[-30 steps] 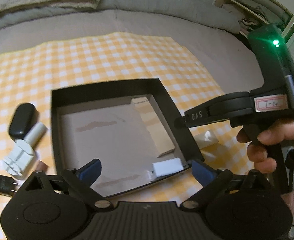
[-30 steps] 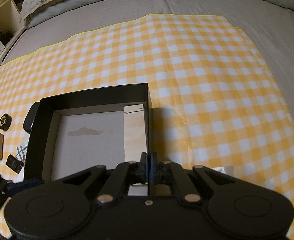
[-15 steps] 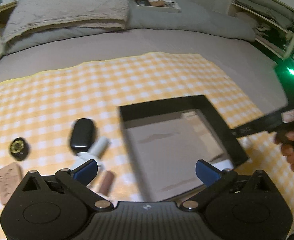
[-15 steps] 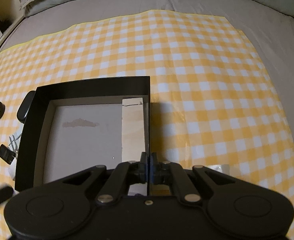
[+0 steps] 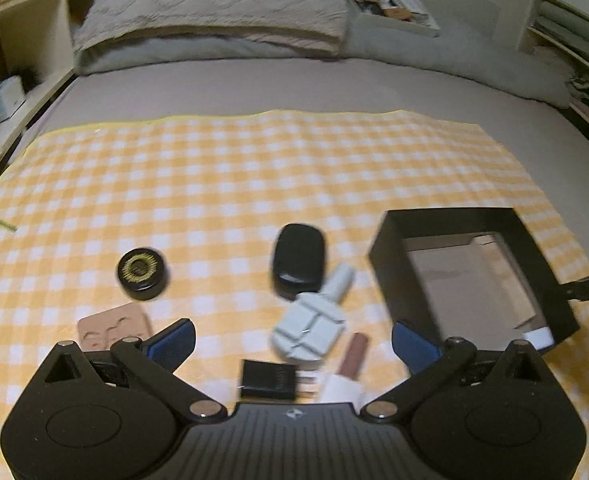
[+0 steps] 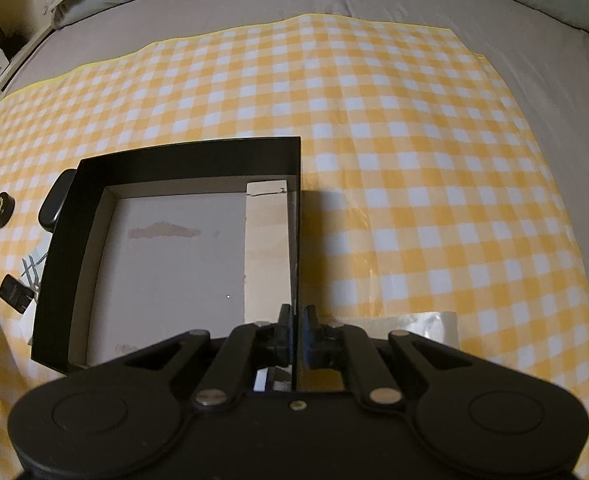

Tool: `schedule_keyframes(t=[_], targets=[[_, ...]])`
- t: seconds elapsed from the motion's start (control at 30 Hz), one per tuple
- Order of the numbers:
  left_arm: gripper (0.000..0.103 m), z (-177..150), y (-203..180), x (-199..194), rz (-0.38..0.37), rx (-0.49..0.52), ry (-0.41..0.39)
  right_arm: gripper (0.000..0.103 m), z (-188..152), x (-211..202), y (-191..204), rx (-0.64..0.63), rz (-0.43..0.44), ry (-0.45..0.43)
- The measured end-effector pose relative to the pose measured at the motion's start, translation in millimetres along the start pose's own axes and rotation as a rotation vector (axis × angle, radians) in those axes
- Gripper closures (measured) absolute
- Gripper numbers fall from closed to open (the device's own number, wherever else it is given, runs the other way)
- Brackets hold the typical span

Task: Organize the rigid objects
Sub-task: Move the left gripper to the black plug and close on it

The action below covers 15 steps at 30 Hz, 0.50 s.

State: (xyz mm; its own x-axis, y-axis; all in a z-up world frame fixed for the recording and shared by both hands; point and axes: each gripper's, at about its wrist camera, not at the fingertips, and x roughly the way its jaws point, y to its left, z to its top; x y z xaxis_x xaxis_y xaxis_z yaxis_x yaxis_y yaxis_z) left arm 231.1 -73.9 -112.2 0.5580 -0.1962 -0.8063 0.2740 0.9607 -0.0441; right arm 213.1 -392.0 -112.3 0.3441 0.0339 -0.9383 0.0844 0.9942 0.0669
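A black box (image 5: 390, 248) with a pale floor sits on the checked cloth, right in the left wrist view, and left of centre in the right wrist view (image 6: 182, 156). My right gripper (image 6: 296, 332) is shut on the box's right wall. My left gripper (image 5: 290, 340) is open and empty above a cluster of objects: a black oval case (image 5: 298, 260), a white tool (image 5: 314, 320), a brown tube (image 5: 354, 354), a black plug (image 5: 268, 378). A round black tin (image 5: 142, 272) and a tan wooden tile (image 5: 110, 326) lie further left.
The yellow checked cloth (image 5: 254, 168) covers a grey bed with pillows (image 5: 214, 12) at the back. Shelves (image 5: 10, 72) stand at the left. A white block (image 5: 538, 336) lies in the box's near corner. A clear wrapper (image 6: 414, 324) lies right of the box.
My left gripper has swung left, away from over the box to above the loose objects. The right gripper has stayed shut on the box wall.
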Motion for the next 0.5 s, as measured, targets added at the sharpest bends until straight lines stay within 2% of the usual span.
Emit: schedule_keyframes(t=[0.3, 0.43, 0.5], targets=[[0.025, -15.2, 26.5, 34.6, 0.024, 0.017, 0.146, 0.096, -0.2, -6.1, -0.6, -0.011, 0.005, -0.001], [0.035, -19.9, 32.8, 48.3, 0.01, -0.022, 0.193, 0.096, 1.3, -9.0, -1.5, -0.009, 0.016, -0.001], [0.037, -20.4, 34.5, 53.0, 0.001, -0.044, 0.205, 0.096, 1.2, -8.8, -1.2, -0.01, 0.014, -0.001]])
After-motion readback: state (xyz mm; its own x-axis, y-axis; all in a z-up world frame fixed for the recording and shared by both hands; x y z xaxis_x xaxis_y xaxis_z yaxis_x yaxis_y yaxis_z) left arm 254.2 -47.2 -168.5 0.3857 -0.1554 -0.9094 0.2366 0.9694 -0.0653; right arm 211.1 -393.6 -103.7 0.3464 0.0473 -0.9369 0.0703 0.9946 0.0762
